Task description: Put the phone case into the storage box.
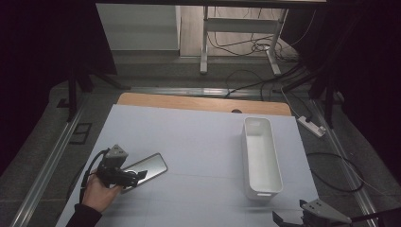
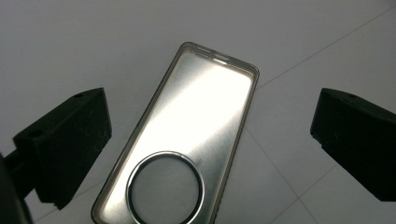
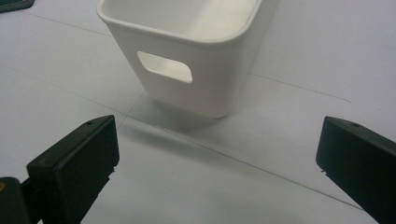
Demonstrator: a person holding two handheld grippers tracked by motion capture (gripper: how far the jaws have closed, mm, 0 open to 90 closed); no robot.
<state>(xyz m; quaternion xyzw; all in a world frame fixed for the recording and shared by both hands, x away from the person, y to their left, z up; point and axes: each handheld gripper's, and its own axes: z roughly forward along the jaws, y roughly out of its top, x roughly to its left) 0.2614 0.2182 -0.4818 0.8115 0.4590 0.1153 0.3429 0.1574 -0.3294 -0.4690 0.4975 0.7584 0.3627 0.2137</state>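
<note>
Left tool (image 2: pixel 210 140) hovered wide open straddling the phone case (image 2: pixel 187 140), long axis running away between its jaws; right tool (image 1: pixel 302 218) open, far off.

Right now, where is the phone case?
In the high view, the phone case lies flat on the table's left side, just ahead of the open left claw, far left of the white bin.

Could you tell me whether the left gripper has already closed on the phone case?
No, the left gripper stands wide open, with the phone case lying flat between its jaws.

a shiny metallic phone case (image 2: pixel 187 140) with a round cutout lies flat on the table.
</note>
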